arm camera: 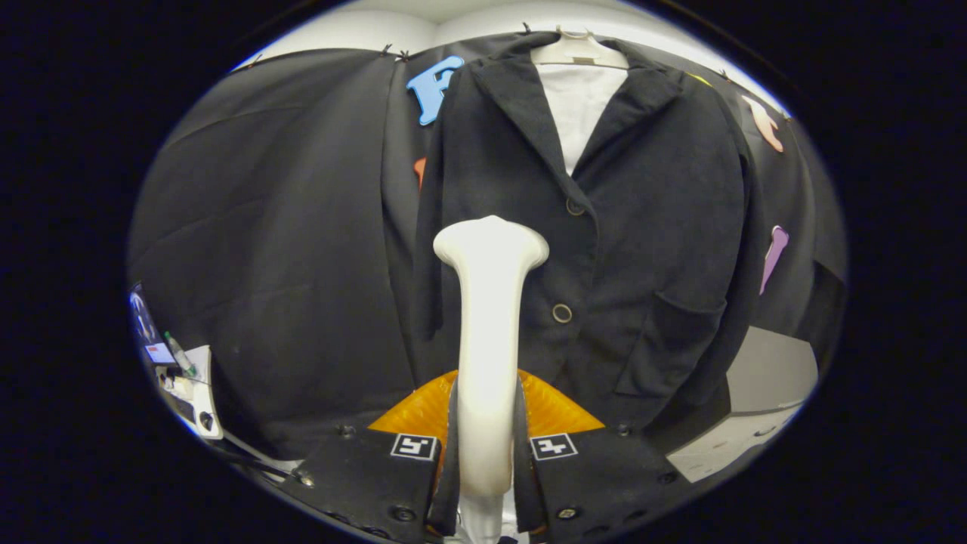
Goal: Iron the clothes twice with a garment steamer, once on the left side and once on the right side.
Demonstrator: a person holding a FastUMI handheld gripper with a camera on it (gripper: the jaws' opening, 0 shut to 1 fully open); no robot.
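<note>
A claw [487,446] clamps both fingers on the handle of a white garment steamer [489,302], whose head rises just ahead, before a dark jacket [604,227] on a hanger [578,49] beyond.

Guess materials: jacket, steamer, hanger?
Jacket: dark woven cloth, likely wool-like, matte, slightly napped surface. Steamer, clamped in the claw: cream plastic, smooth, soft sheen on its head. Hanger: pale, smooth, probably plastic; too little shows to be sure.
</note>
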